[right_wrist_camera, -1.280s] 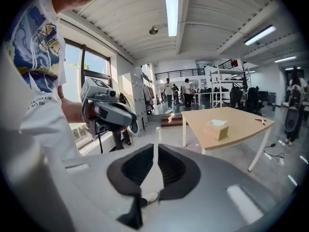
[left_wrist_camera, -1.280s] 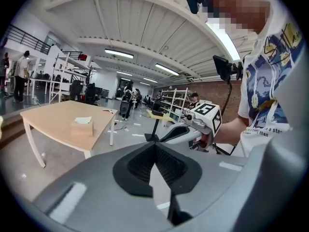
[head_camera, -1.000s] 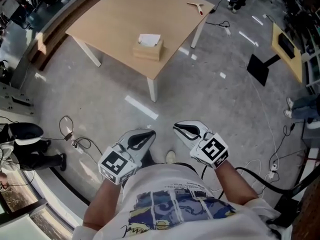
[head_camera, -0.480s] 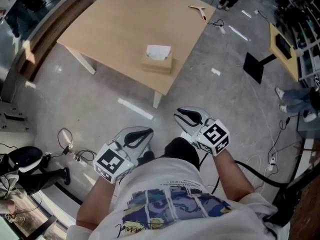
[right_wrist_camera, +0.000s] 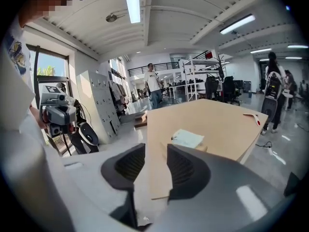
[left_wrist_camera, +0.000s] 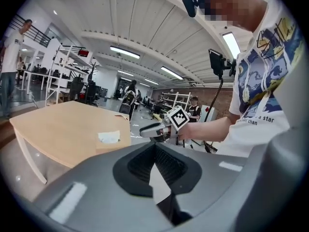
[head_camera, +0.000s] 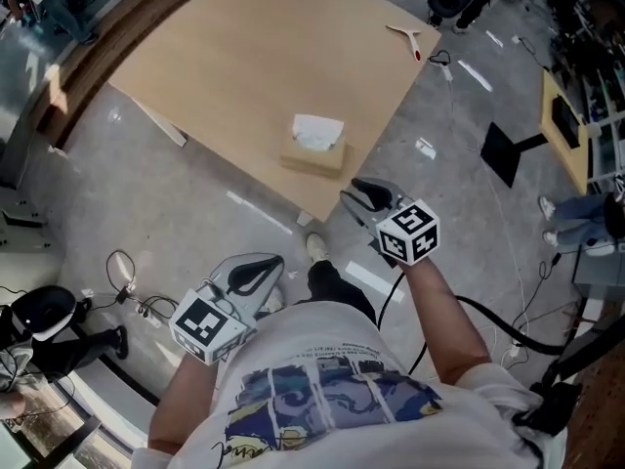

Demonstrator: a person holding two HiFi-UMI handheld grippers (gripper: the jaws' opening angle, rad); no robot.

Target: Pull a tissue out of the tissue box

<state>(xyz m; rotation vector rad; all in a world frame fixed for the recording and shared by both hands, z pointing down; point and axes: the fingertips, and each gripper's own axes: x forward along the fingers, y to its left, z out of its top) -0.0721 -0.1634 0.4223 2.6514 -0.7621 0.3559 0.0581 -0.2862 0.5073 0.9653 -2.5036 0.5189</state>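
A tan tissue box (head_camera: 312,156) sits near the front corner of the light wooden table (head_camera: 225,57), with a white tissue (head_camera: 318,131) sticking out of its top. My right gripper (head_camera: 357,192) hovers just off that table corner, a short way from the box. Its jaws have just been opening and stand open with nothing between them. In the right gripper view the tissue (right_wrist_camera: 187,138) lies ahead, just past the right jaw. My left gripper (head_camera: 268,262) hangs lower and further back over the floor, shut and empty. The left gripper view shows the box (left_wrist_camera: 112,147) and the right gripper (left_wrist_camera: 148,130).
A small Y-shaped wooden piece with a red tip (head_camera: 404,36) lies at the table's far corner. Cables (head_camera: 132,270) trail on the floor at the left, and a black stand base (head_camera: 508,150) is at the right. People stand in the background.
The table and box have drawn closer. My right gripper has swung forward to the table corner and its jaws have parted. The left gripper has dropped back toward the lower left.
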